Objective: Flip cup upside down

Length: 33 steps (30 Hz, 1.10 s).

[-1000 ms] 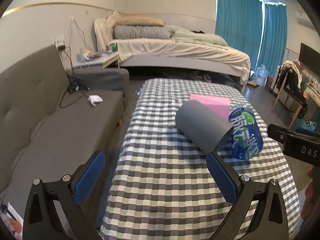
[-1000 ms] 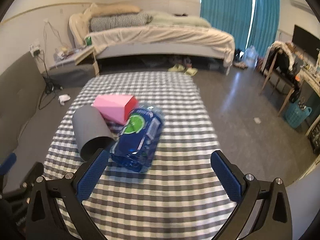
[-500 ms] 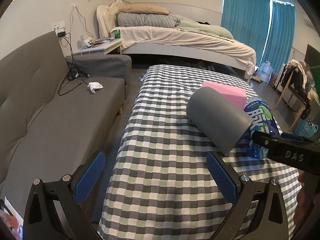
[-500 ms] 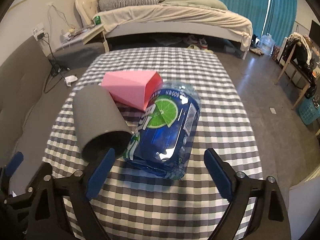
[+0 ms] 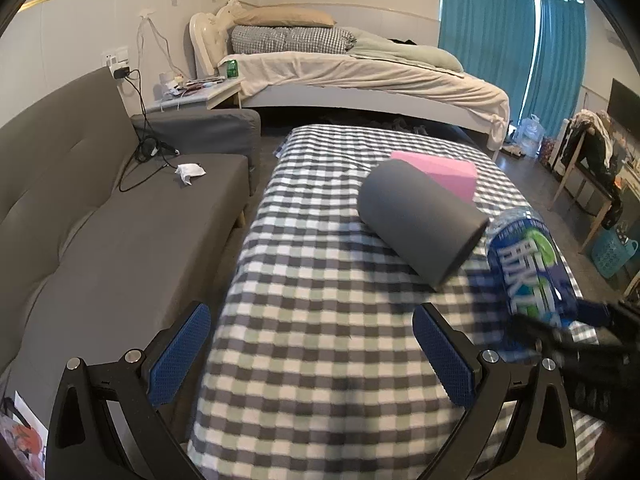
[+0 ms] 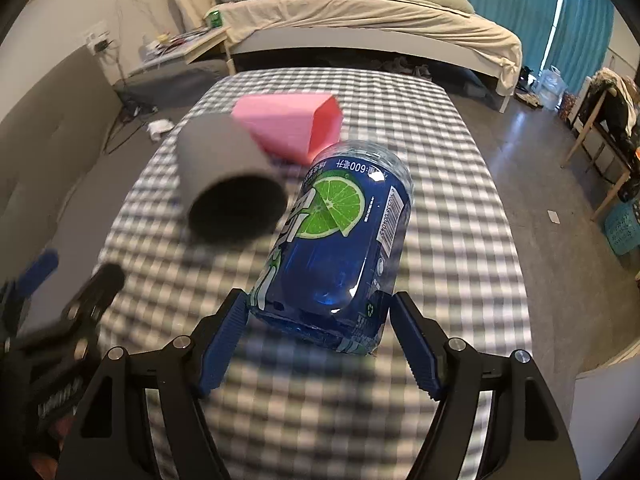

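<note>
A grey cup (image 5: 420, 220) lies on its side on the checkered table (image 5: 320, 320), its open mouth (image 6: 238, 209) facing me in the right wrist view. A blue bottle with a lime label (image 6: 340, 244) lies right of it, also in the left wrist view (image 5: 528, 276). My right gripper (image 6: 320, 344) has narrowed around the bottle's near end; contact is unclear. My left gripper (image 5: 312, 354) is open and empty over the table's near left part, short of the cup.
A pink box (image 5: 444, 174) lies behind the cup. A grey sofa (image 5: 100, 220) runs along the table's left edge. A bed (image 5: 360, 76) stands at the back. Floor, a chair and a blue basket (image 6: 622, 224) are to the right.
My right gripper moved forward to the bottle and its jaws narrowed around its near end. My left gripper shifted slightly; the cup and pink box stayed put.
</note>
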Each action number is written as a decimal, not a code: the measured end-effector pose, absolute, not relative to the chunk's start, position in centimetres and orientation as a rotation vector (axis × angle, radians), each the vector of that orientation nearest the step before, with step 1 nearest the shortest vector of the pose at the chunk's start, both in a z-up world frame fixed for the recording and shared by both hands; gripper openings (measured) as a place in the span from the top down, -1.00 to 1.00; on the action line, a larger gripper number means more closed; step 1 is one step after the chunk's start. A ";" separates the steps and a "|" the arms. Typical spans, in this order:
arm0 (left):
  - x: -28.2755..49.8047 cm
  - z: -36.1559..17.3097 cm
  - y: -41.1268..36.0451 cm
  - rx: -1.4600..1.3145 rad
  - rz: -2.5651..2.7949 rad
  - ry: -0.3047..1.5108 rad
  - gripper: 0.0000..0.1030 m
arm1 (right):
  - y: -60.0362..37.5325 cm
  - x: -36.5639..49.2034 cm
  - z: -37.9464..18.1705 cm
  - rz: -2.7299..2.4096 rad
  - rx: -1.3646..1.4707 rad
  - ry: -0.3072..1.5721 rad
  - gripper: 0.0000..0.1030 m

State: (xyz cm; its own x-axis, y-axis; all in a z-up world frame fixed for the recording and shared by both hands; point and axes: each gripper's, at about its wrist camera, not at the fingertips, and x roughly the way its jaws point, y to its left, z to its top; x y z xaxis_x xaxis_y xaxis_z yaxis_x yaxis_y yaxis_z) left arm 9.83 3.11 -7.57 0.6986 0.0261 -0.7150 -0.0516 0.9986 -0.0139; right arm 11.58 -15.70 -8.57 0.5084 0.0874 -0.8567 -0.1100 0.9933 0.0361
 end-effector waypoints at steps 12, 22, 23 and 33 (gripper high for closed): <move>4.8 -5.2 3.0 -0.054 -0.024 0.760 -1.00 | -16.5 2.5 -7.5 0.214 -0.014 1.000 -0.47; 2.7 -3.2 0.8 -0.034 -0.013 0.771 -1.00 | -20.5 0.4 -2.6 0.131 0.036 0.872 -0.73; 2.7 -3.1 0.5 -0.029 -0.017 0.779 -1.00 | -21.4 0.6 -2.4 0.099 0.045 0.873 -0.73; 3.8 -2.1 -6.0 0.038 -0.090 0.839 -1.00 | -27.2 1.9 -1.1 0.023 0.105 0.832 -0.73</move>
